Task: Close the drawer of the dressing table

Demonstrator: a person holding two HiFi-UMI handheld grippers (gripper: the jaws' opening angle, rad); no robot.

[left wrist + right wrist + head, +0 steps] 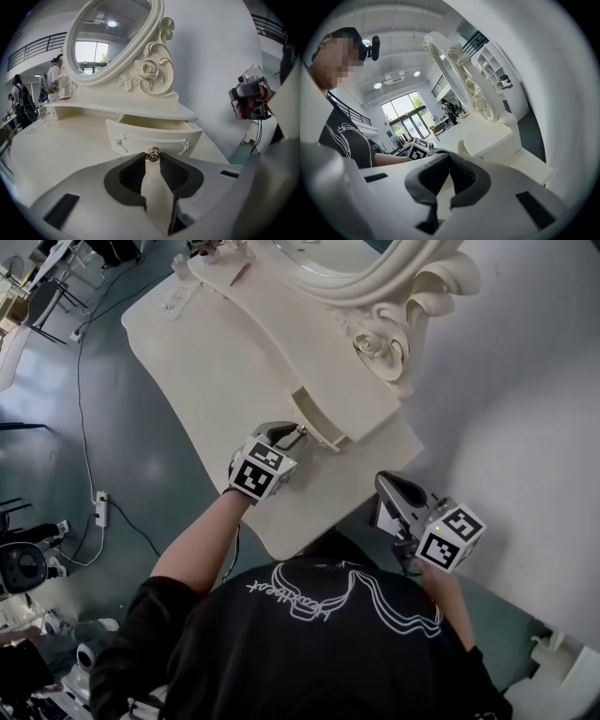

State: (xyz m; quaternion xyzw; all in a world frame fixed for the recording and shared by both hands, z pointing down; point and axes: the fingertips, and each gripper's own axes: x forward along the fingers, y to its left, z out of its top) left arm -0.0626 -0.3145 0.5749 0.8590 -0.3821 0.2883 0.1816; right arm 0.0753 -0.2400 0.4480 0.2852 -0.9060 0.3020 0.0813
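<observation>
The cream dressing table carries an oval mirror in a carved frame. Under its raised shelf a small drawer stands pulled out, and its hollow inside shows from above. My left gripper reaches over the tabletop to the drawer front. Its jaws are shut on the small metal drawer knob, pinched at the very tips. My right gripper hangs off the table's near right corner, apart from the drawer, with its fingertips shut together on nothing.
A white wall runs close along the right of the table. Small items lie at the tabletop's far end. Cables and a power strip trail over the grey floor on the left. People stand in the room's background.
</observation>
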